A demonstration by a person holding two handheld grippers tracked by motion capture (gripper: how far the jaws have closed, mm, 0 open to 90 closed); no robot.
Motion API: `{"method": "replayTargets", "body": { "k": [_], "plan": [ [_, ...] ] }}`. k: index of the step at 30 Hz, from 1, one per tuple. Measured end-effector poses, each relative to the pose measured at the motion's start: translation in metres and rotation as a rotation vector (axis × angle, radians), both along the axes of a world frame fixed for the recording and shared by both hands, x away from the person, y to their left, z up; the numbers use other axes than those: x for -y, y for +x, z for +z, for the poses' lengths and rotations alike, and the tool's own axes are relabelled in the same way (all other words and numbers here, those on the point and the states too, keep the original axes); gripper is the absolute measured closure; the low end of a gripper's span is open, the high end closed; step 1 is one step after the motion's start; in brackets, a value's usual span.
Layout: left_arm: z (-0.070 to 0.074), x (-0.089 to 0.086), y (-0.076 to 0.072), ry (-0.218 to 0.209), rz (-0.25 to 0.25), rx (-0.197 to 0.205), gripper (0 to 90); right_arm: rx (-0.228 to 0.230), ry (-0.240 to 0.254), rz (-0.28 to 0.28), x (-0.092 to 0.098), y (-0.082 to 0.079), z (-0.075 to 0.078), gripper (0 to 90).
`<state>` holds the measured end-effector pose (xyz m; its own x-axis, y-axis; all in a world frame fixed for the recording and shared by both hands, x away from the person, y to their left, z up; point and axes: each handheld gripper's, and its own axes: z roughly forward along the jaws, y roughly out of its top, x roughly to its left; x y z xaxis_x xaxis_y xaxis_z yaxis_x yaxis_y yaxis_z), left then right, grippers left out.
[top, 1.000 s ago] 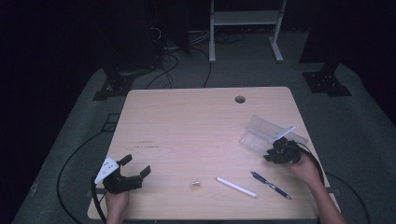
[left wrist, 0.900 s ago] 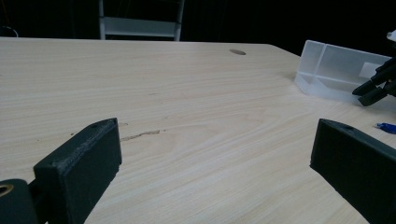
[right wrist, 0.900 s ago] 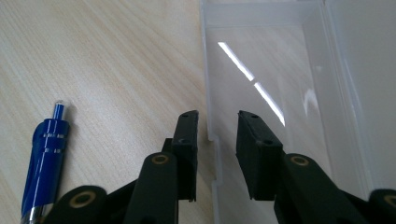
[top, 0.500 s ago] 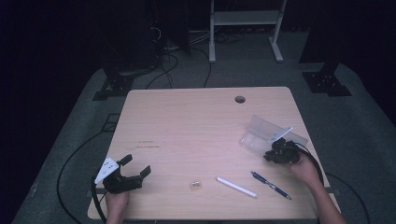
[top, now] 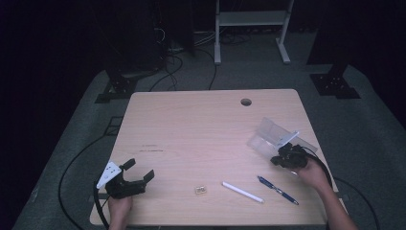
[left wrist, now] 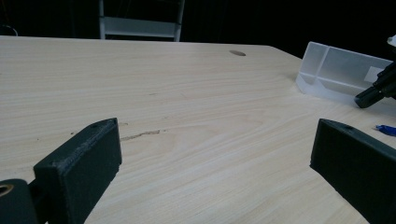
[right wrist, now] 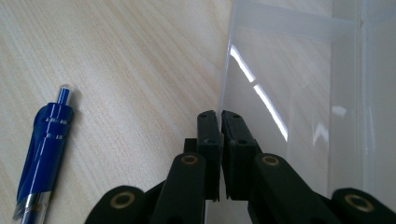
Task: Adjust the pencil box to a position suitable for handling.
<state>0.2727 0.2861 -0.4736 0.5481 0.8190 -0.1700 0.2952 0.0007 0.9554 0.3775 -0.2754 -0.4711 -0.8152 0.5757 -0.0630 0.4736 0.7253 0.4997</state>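
Note:
A clear plastic box [top: 268,134] lies at the table's right side. My right gripper [top: 277,160] is at its near edge. In the right gripper view the jaws [right wrist: 219,116] have just been closing and now stand together, pinching the thin wall of the box [right wrist: 299,70]. A blue pen [right wrist: 44,149] lies to their left on the wood; the high view has the blue pen [top: 277,189] just in front of that hand. My left gripper [top: 140,169] rests near the front left corner, jaws wide apart [left wrist: 217,135] with nothing between them.
A white pen [top: 242,192] and a small tan object [top: 200,190] lie near the front edge. A cable hole [top: 246,102] sits at the back of the wooden table [top: 201,134]. The left gripper view has the box [left wrist: 341,74] and the right gripper [left wrist: 373,93] far right.
Both hands have stayed where they were. The right gripper's jaws look drawn closer together at the box's edge than a second ago.

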Motion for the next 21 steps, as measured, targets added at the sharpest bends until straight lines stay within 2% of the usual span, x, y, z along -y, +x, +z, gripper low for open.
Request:
{"method": "replayTargets", "body": {
  "k": [3,5,11,12,17,21],
  "plan": [
    [0.000,0.000,0.000,-0.002,0.000,0.001,1.1,0.002,-0.004,0.002,0.000,-0.001,0.000,86.4],
    [0.000,0.000,0.000,-0.002,0.001,0.000,1.1,0.002,-0.024,0.010,0.000,-0.002,0.001,86.4],
    [0.000,0.000,0.000,-0.002,0.000,0.000,1.1,0.011,-0.043,0.044,-0.005,-0.003,0.012,86.3],
    [0.000,0.000,0.000,-0.004,0.000,0.001,1.1,0.039,-0.036,0.049,-0.006,-0.003,0.016,86.5],
    [0.000,0.000,0.000,-0.005,0.001,-0.001,1.1,0.058,-0.037,0.075,-0.013,-0.004,0.025,86.4],
    [0.000,0.000,0.000,-0.006,-0.001,0.000,1.1,0.083,-0.027,0.117,-0.025,-0.003,0.034,86.4]
  ]
}}
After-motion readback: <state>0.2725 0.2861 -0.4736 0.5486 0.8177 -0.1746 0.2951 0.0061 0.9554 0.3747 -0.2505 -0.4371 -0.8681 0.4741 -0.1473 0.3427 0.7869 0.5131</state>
